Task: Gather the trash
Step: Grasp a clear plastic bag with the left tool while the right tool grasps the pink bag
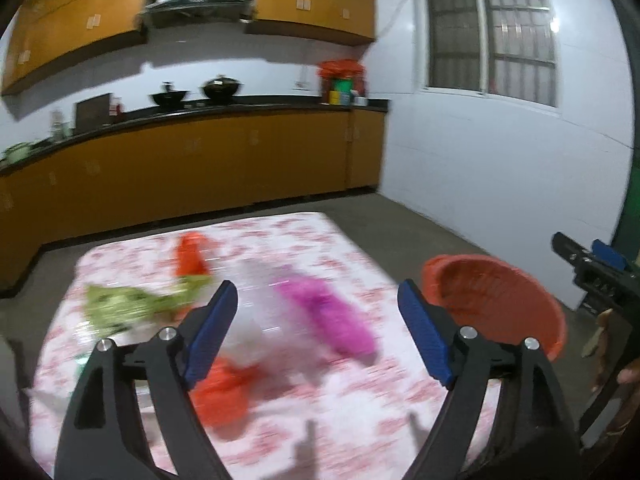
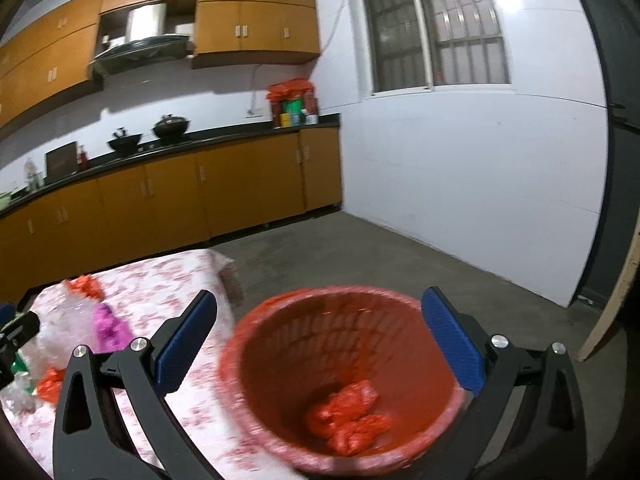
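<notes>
Two sets of tongs are held apart, nothing between the pads. The left tongs [image 1: 318,332] are positioned over the surface [image 1: 280,236], where green [image 1: 120,308], orange [image 1: 192,258] and pink [image 1: 328,316] trash is scattered. The right tongs [image 2: 320,340] are positioned above the red basket [image 2: 256,320], in which crumpled red trash [image 2: 348,416] is seen.

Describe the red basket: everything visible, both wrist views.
The red basket is a round, bucket-shaped bin of what looks like plastic, with perforated lattice walls, a thicker rim and a solid-looking floor. It stands upright and open-topped on the concrete floor, beside the corner of the floral-clothed table; contact between them cannot be told. Crumpled red plastic trash lies in its bottom. The right gripper hangs open above it, not touching.
</notes>
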Available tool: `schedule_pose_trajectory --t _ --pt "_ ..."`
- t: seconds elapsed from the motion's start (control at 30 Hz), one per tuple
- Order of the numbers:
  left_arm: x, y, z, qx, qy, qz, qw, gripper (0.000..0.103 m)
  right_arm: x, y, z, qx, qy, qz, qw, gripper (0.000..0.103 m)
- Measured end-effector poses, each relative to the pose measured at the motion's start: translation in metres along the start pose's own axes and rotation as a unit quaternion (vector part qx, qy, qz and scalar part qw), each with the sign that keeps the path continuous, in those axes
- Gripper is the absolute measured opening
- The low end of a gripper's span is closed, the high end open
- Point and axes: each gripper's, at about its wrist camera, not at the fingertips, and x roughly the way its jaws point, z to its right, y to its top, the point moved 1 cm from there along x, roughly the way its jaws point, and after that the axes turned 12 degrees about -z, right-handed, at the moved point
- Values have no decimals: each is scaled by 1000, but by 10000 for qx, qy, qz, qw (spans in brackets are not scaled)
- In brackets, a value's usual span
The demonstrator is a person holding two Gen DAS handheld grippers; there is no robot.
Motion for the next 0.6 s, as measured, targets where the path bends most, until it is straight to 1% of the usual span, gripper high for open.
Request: schedule_pose_trajectory --t 0.2,0.3,0.43,0.57,0.6 --pt "-19 -29 -64 -145 739 -111 9971 82 -1 -7 -37 -315 339 -126 9989 101" --pt "-22 -49 -103 -281 1050 -310 9936 82 -1 -10 -52 -413 470 -177 9979 101" --pt "-21 -67 -139 -543 1159 -516 9904 81 0 -14 -68 -507 601 -268 9965 101" --pt "-12 -79 -155 -592 1052 -704 9902 78 -2 -19 -82 -616 689 -322 9952 101" --pt "-9 -82 -153 -568 1053 -768 9898 77 -2 -19 -86 -659 704 -336 9948 101"
